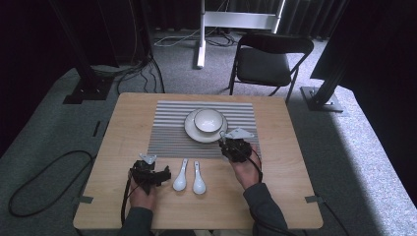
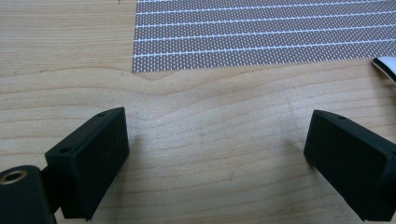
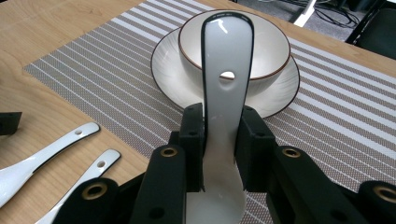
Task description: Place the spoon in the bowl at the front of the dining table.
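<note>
Wooden table (image 1: 123, 123), striped mat (image 1: 167, 128) | right gripper (image 3: 224, 126) pinching spoon (image 3: 226, 70) | left gripper (image 2: 215, 154) spread

Gripper (image 3: 223, 140) clamps white spoon (image 3: 226, 93), handle toward bowl (image 3: 275, 46) on plate (image 3: 280, 98).

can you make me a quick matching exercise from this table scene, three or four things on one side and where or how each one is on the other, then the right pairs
Things:
1. bowl
2. held spoon
3. left tool
4. two loose spoons

States or places:
A. jaws apart over bare wood
B. lying side by side on the table, in front of the striped mat
C. sitting on the plate
D. clamped in the right tool

Pairs: 1-C, 2-D, 3-A, 4-B
</note>
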A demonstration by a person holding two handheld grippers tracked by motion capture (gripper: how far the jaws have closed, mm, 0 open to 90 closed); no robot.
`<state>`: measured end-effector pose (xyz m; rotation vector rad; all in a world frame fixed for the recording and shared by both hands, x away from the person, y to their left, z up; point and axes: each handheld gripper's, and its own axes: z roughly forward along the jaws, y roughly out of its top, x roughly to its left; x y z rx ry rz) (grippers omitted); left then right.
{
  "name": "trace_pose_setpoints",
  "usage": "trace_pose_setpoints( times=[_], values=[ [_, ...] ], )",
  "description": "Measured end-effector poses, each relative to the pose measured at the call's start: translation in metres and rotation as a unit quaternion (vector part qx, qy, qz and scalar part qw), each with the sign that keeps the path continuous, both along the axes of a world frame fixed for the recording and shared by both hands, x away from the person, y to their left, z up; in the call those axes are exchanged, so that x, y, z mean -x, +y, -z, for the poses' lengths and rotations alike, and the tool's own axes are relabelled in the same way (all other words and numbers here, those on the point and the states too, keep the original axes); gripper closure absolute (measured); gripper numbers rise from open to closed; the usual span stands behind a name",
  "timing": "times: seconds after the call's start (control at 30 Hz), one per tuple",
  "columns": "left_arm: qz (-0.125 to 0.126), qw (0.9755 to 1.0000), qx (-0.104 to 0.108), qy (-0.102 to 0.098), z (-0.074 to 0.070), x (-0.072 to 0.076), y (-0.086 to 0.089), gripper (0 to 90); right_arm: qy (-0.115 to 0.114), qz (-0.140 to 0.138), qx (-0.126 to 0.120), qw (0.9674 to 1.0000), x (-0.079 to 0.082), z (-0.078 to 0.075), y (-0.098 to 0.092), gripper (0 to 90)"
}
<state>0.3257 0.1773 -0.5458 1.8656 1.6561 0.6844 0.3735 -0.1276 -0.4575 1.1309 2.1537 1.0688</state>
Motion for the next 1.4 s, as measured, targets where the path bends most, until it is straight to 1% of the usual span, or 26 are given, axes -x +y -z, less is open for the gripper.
trace_pose_setpoints(
  times=[0.37, 0.6, 0.67, 0.93, 1.1, 1.33, 1.4],
  values=[
    [-0.001, 1.0, 0.0, 0.0, 0.0, 0.0, 0.0, 6.9, -0.001, -0.001, -0.001, 1.0, -0.007, -0.002, 0.002, 74.4],
    [-0.002, 1.0, 0.001, -0.001, 0.0, 0.0, -0.001, 6.9, -0.004, -0.002, -0.003, 1.0, -0.015, -0.006, 0.003, 74.4],
    [-0.002, 1.0, 0.001, 0.0, 0.0, 0.0, -0.001, 6.9, -0.004, -0.003, -0.009, 0.9999, -0.018, -0.007, 0.002, 74.4],
    [-0.003, 1.0, 0.0, 0.0, 0.0, 0.0, -0.002, 6.9, -0.005, 0.0, -0.011, 0.9999, -0.024, -0.011, 0.0, 74.4],
    [-0.004, 1.0, 0.001, -0.001, 0.0, 0.0, -0.002, 6.9, -0.004, 0.001, -0.018, 0.9998, -0.028, -0.014, -0.002, 74.4],
    [-0.005, 1.0, 0.002, -0.001, 0.0, 0.0, -0.003, 6.9, -0.007, 0.001, -0.018, 0.9998, -0.034, -0.019, -0.003, 74.4],
    [-0.006, 1.0, 0.002, -0.002, 0.0, 0.0, -0.003, 6.9, -0.006, -0.002, -0.026, 0.9997, -0.036, -0.02, -0.004, 74.4]
  ],
)
